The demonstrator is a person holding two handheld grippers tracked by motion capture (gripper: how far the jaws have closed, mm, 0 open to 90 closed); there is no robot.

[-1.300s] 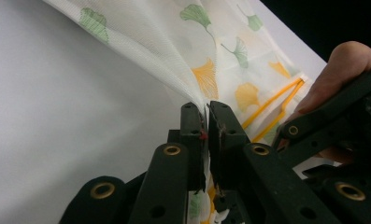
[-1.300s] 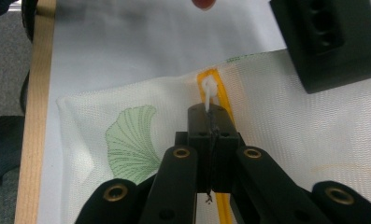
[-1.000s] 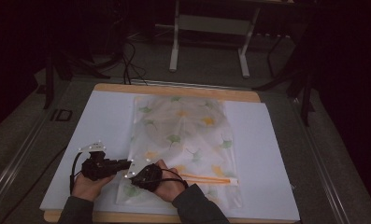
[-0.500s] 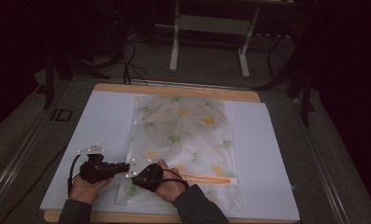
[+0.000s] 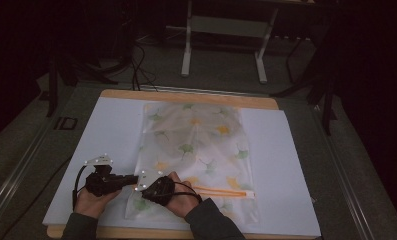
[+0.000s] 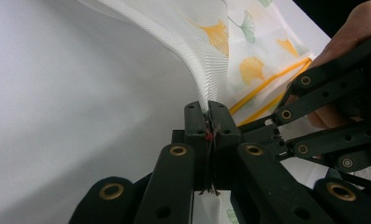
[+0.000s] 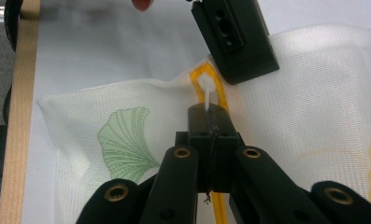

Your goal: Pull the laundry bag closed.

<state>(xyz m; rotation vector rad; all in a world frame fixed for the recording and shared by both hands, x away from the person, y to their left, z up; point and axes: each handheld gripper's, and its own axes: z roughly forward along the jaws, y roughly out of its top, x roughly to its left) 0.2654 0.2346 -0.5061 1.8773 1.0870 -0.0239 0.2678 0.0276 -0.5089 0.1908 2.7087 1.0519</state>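
At the near left corner, the mesh laundry bag (image 6: pixel 211 56) was pinched by the left tool (image 6: pixel 210 109), just closed on it, while the white zipper pull (image 7: pixel 206 91) was clamped in the right tool (image 7: pixel 209 112), so unzipping was judged to be in hand, calling for a steady rightward draw along the orange zipper (image 5: pixel 226 191).

The bag (image 6: pixel 206 42) shows fine ribbed white mesh cloth, semi-sheer and matt, its zip pull (image 7: pixel 206 91) white plastic; the tabletop (image 5: pixel 111 130) wears smooth matt white paper over a pale wood edge.

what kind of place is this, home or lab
Likely a lab or recording workspace: a white-covered table with a mesh zip bag, trailing floor cables, and a bare metal stand in a dark room.
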